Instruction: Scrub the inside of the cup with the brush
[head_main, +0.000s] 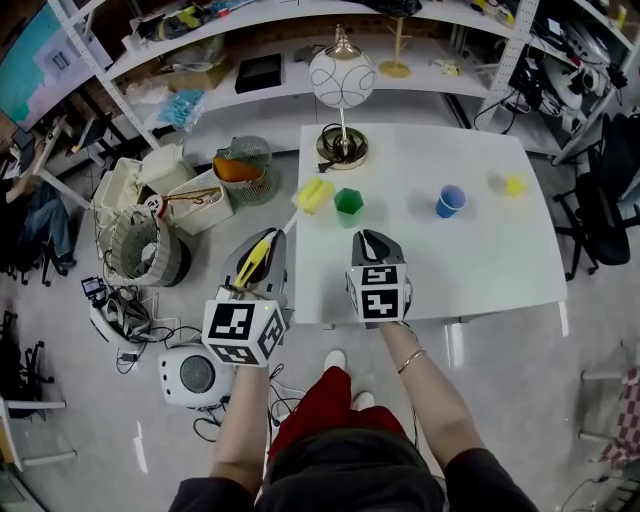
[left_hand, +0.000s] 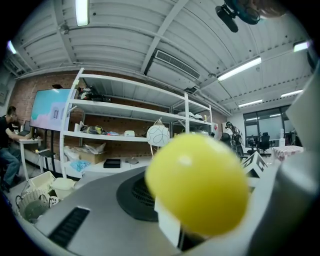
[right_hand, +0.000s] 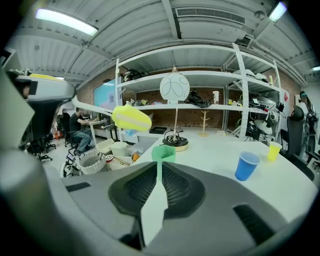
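Left gripper (head_main: 264, 252) was clamped on the handle of the brush (head_main: 312, 196). Its long axis ran forward and to the right, so the yellow head hung just left of the green cup (head_main: 348, 205). It was beside the rim, not inside. That cup stood upright on the table (head_main: 500, 270), near the front edge. Right gripper (head_main: 373, 242), jaws pressed together on nothing, pointed straight at the cup, just ahead of its tips. That made it the nearer hand for steadying the cup, I'd say, though the jaws would have to part first. The brush head had to swing right and tip down into the mouth. A blue cup (head_main: 450, 200) stood well off to the right.
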